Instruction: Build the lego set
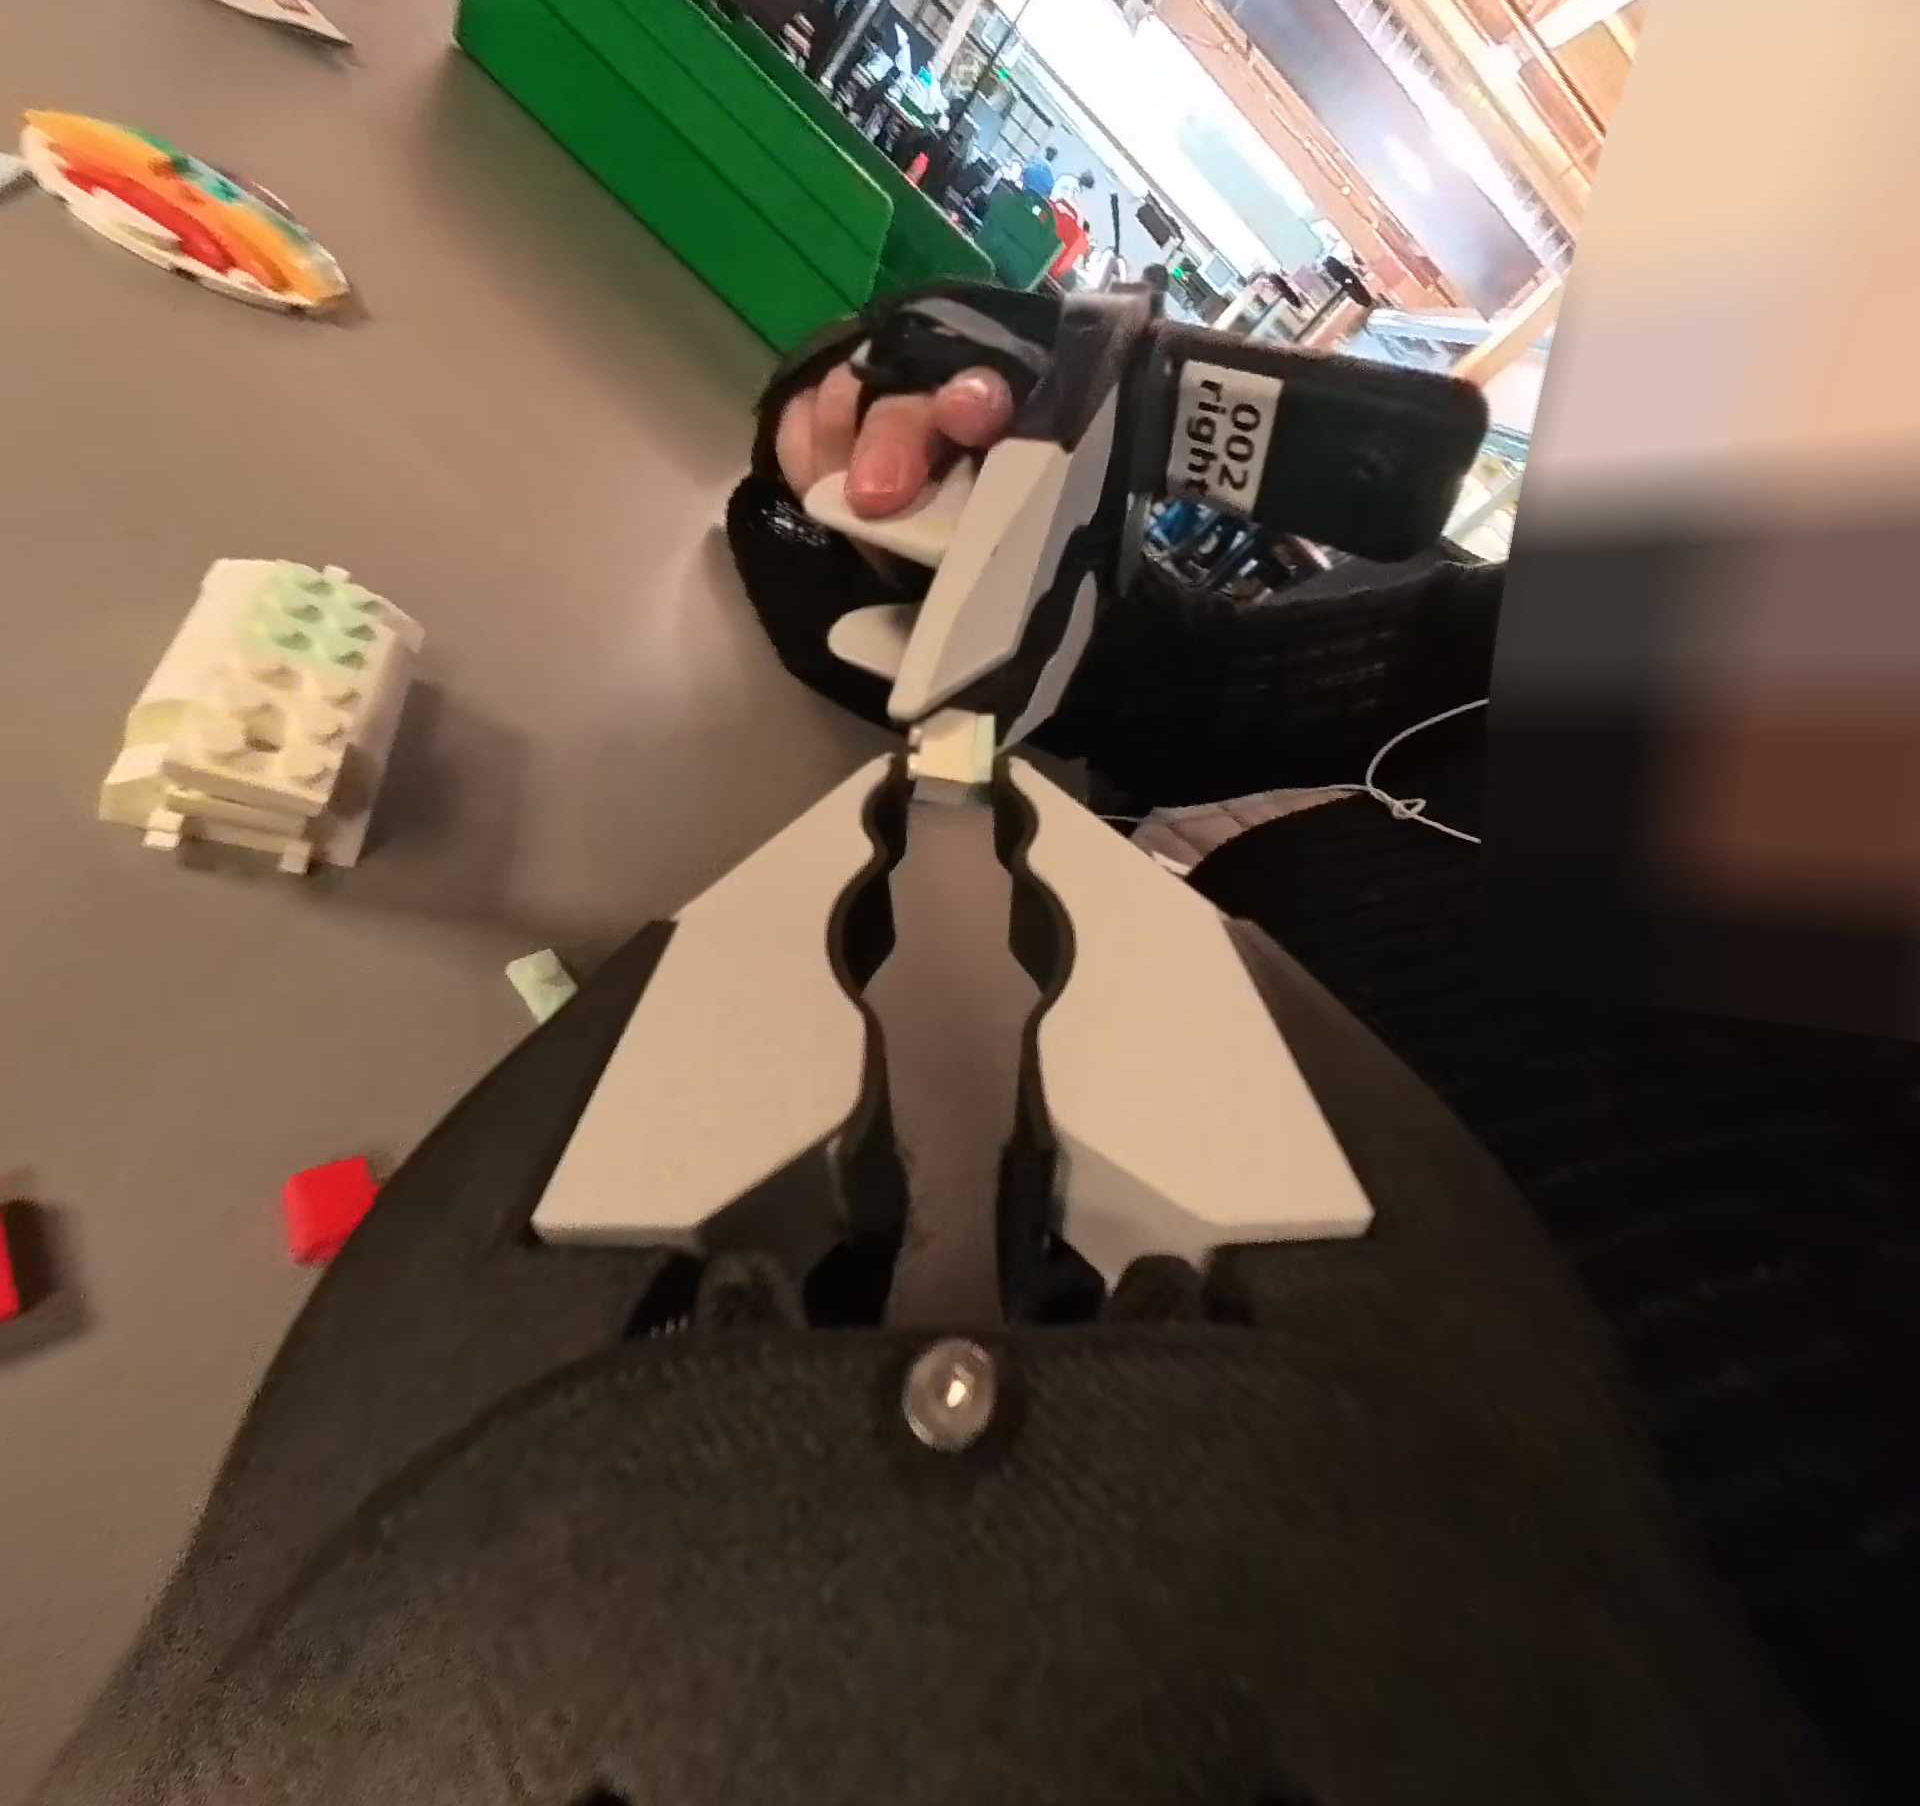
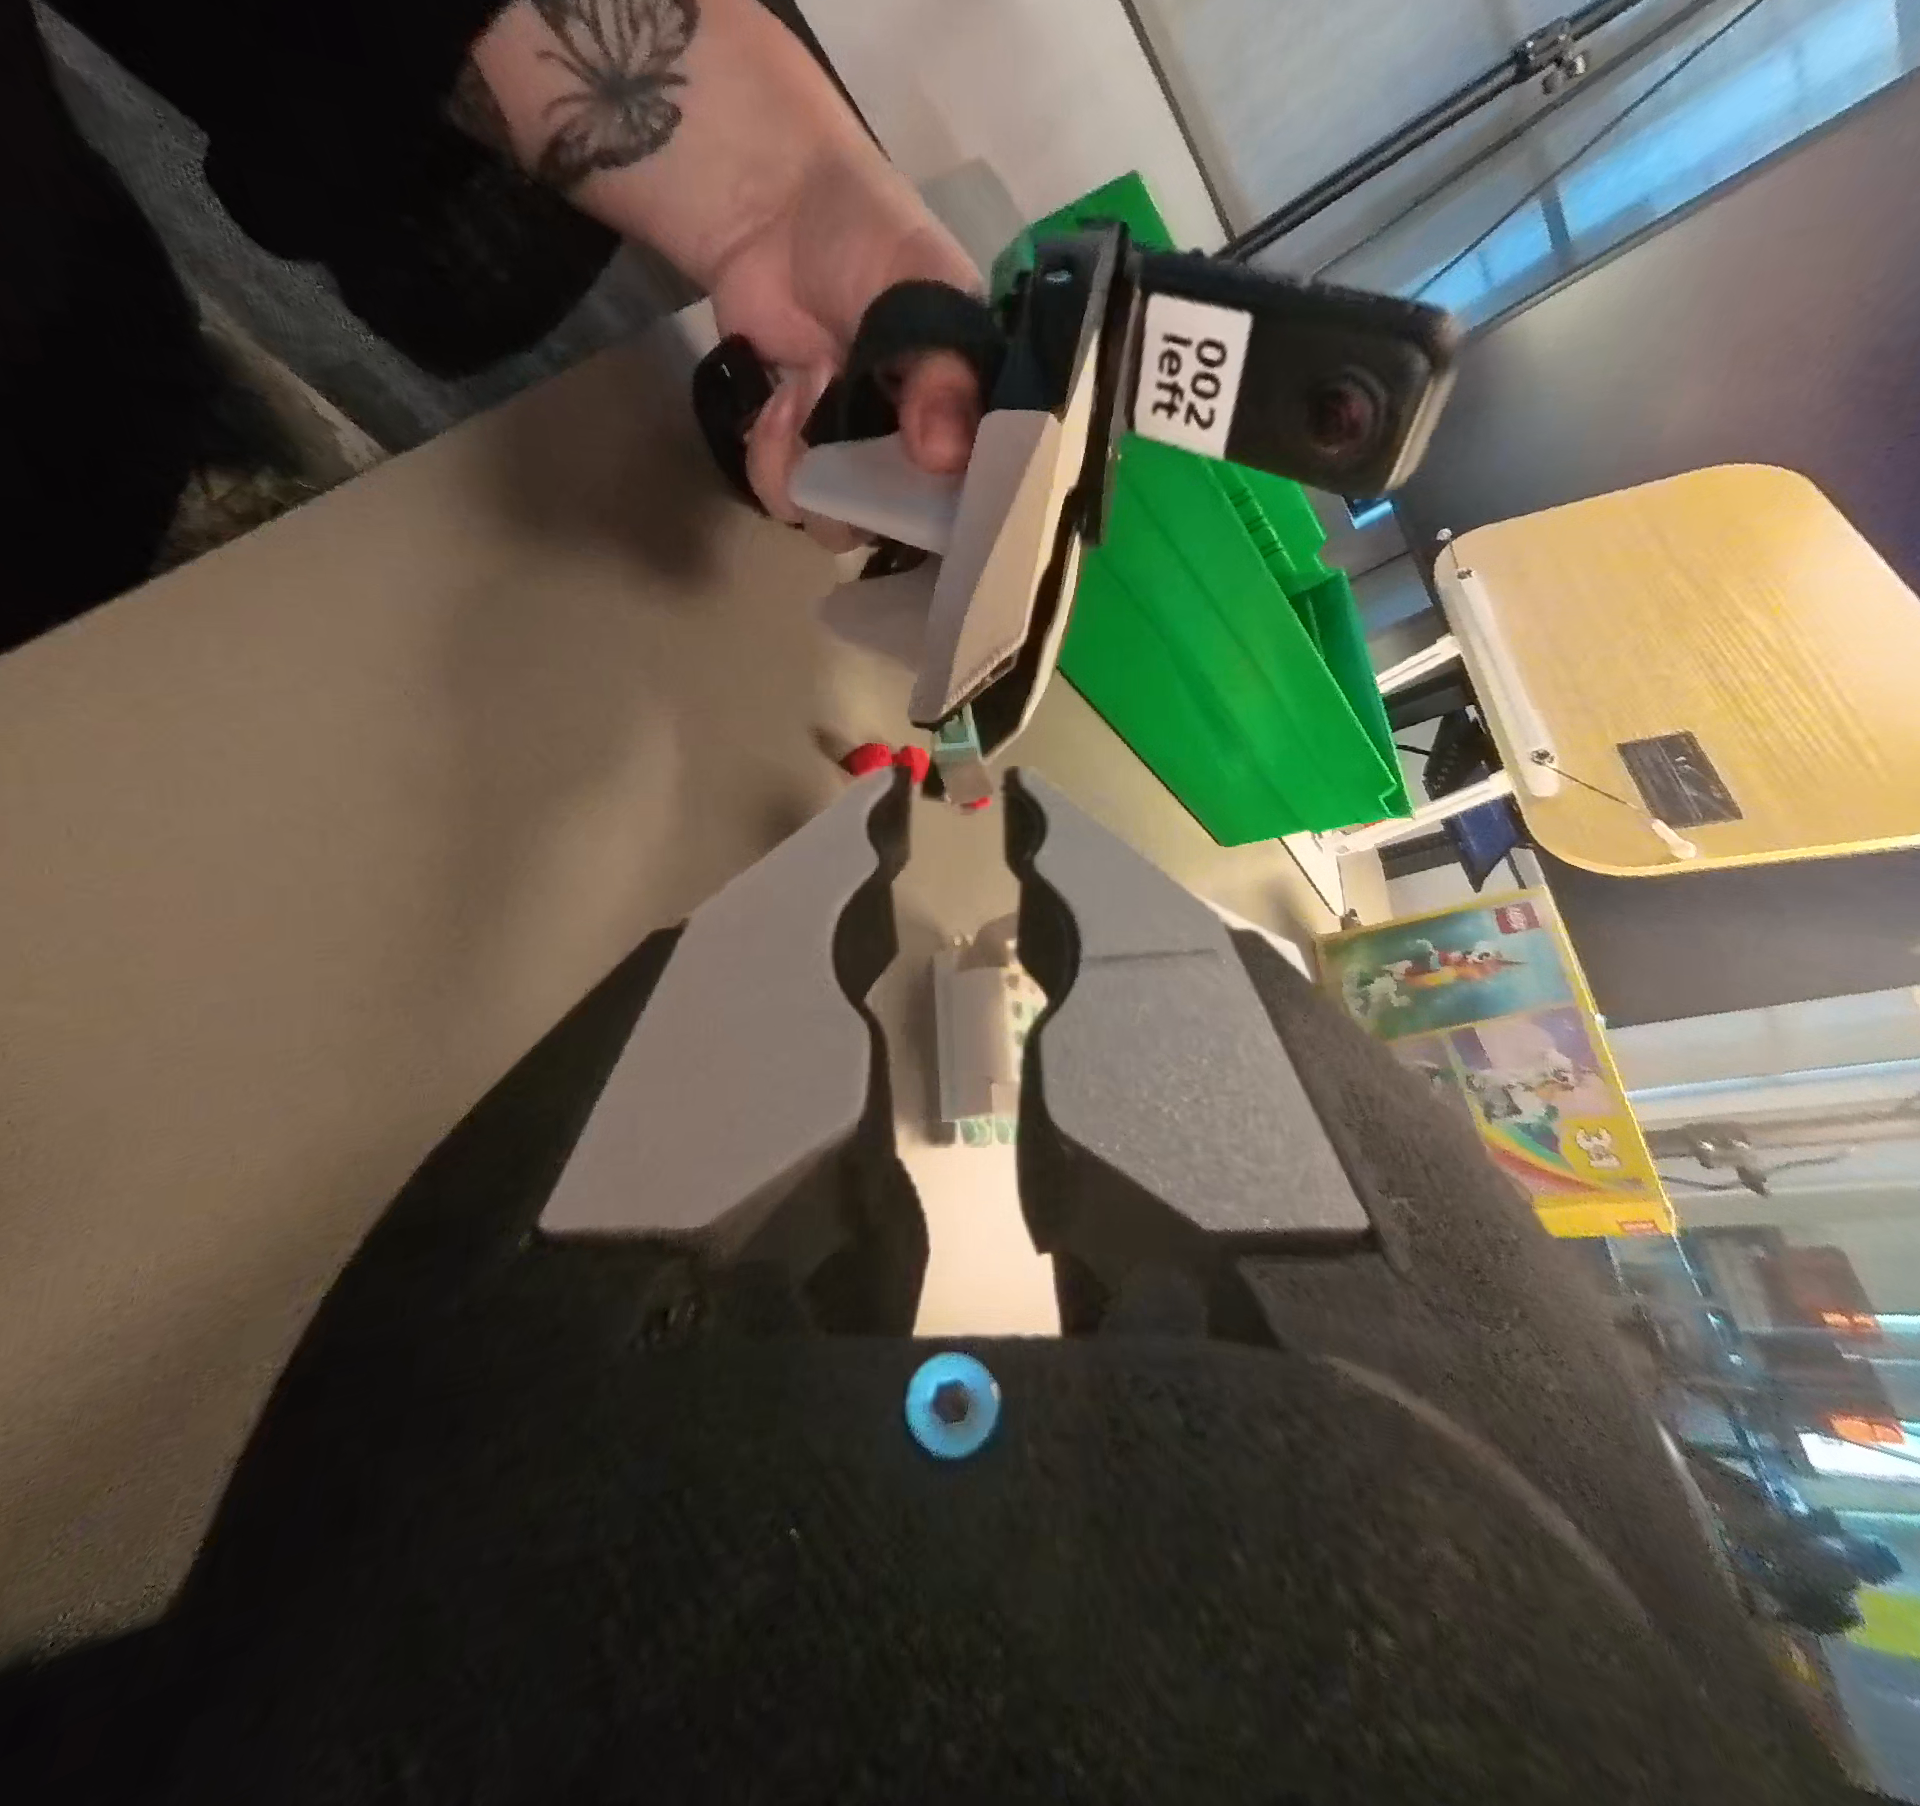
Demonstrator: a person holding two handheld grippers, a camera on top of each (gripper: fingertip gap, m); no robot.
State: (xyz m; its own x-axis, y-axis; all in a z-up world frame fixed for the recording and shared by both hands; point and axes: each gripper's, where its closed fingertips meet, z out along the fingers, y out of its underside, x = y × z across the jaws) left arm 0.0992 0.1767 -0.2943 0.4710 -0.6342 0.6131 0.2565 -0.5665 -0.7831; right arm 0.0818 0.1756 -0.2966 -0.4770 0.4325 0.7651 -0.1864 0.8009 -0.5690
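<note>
My left gripper (image 1: 948,771) is shut on a small white lego piece (image 1: 945,769) held in the air above the grey table (image 1: 520,509). My right gripper (image 1: 940,712) comes in from above, its tips meeting the same small piece. In the right wrist view my right gripper (image 2: 948,786) flanks the small mint and grey piece (image 2: 956,757), which sits in the tip of the left gripper (image 2: 961,717). Small red bits (image 2: 883,759) show beside it; I cannot tell if they are attached. A white and mint lego build (image 1: 260,717) stands on the table to the left and shows again between my right fingers (image 2: 982,1029).
A paper plate of colourful pieces (image 1: 177,208) lies at the far left. A green bin (image 1: 675,94) stands behind and also shows in the right wrist view (image 2: 1195,613). Loose red bricks (image 1: 327,1206) and a mint piece (image 1: 540,982) lie near. The lego box (image 2: 1486,1060) stands to the right. The grippers are tip to tip, or close to it.
</note>
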